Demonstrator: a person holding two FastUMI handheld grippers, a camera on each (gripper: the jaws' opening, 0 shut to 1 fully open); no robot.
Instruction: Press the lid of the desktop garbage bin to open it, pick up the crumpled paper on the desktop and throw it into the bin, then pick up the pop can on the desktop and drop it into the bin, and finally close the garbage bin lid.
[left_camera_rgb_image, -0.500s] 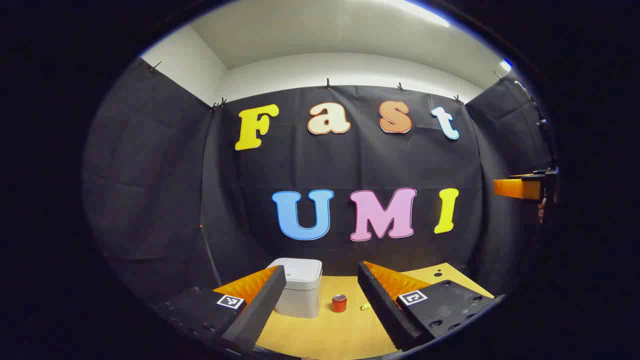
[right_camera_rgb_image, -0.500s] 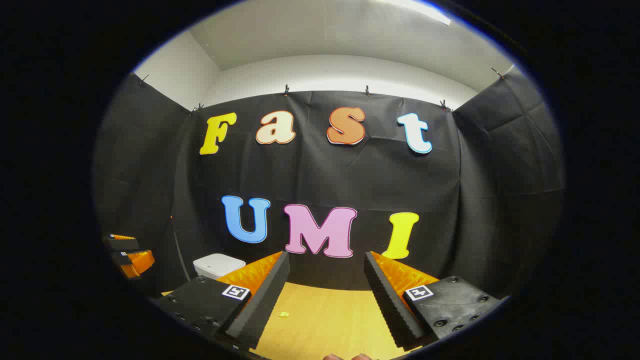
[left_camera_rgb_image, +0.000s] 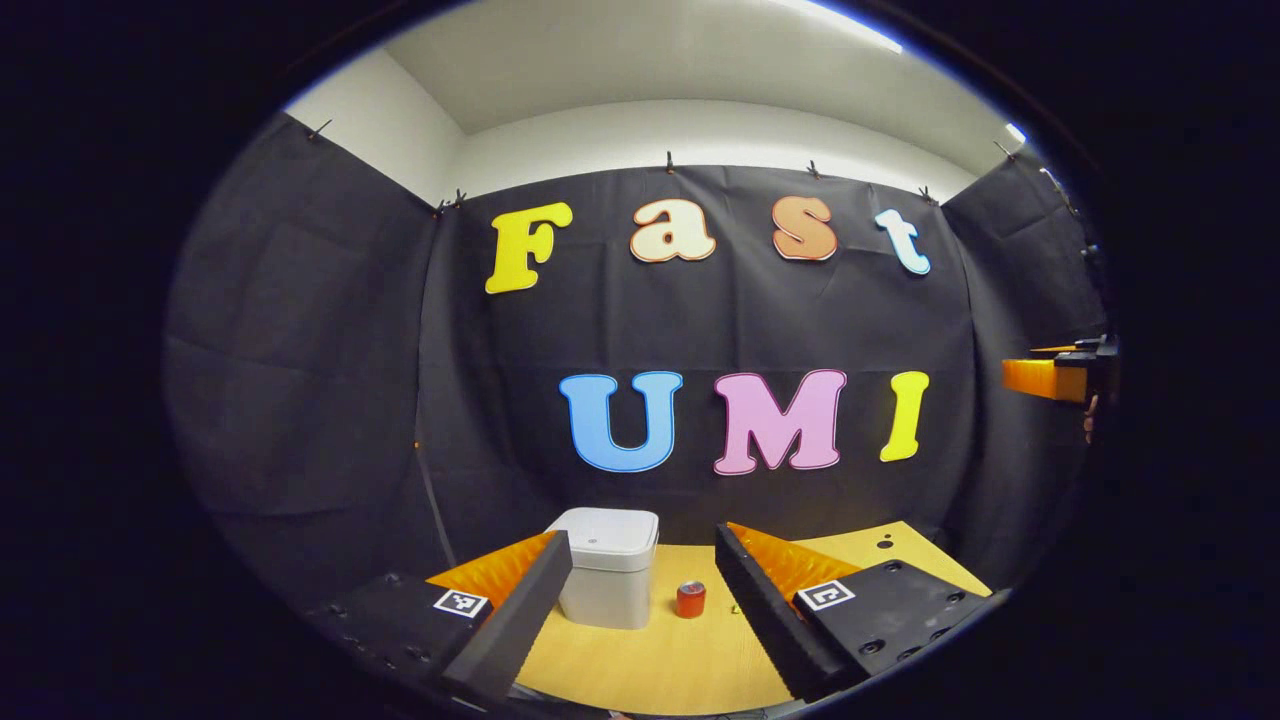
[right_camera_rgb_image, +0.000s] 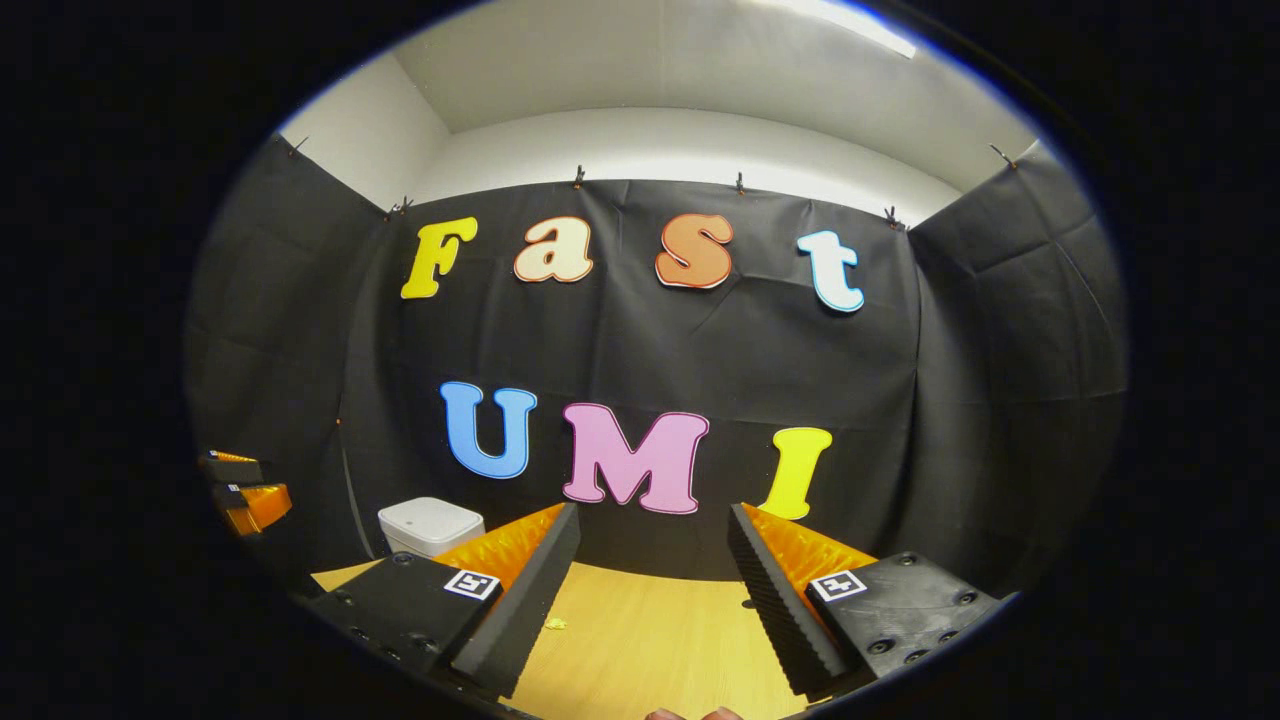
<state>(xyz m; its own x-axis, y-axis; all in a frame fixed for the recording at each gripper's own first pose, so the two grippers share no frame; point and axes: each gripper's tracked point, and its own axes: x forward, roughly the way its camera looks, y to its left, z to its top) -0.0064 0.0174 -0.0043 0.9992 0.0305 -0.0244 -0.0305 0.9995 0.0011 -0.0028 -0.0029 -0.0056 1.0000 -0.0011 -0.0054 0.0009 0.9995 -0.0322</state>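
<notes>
- Left gripper view looks across the counter (left_camera_rgb_image: 650, 660) with the left gripper (left_camera_rgb_image: 640, 600) held above it, jaws spread wide and gripping nothing.
- Straight ahead, framed just inside the left jaw, stands the garbage bin (left_camera_rgb_image: 608, 580), white and upright on the counter against the booth wall; its lid (left_camera_rgb_image: 612, 530) sits flat and closed, so the press to open it looks not yet done.
- Between the jaws and nearer the right one, just beside the bin, the pop can (left_camera_rgb_image: 690, 598) stands upright, apart from the bin.
- At the inner edge of the right jaw a tiny speck may be the crumpled paper, too small to tell there.
- Far off to the right of these jaws, the right gripper (left_camera_rgb_image: 1045, 378) hangs at the view's edge with a bit of a hand behind it.
- Right gripper view has the right gripper (right_camera_rgb_image: 650, 600) with jaws likewise wide apart and empty above bare counter.
- Crumpled paper (right_camera_rgb_image: 555, 624) lies on the counter just inside the left jaw, a small yellow scrap.
- Beyond that left jaw the bin shows again, with the left gripper farther out to the left.
- My reading: both jaws are held apart and level because this is the approach stage, the left lined up on the bin for the lid press.
</notes>
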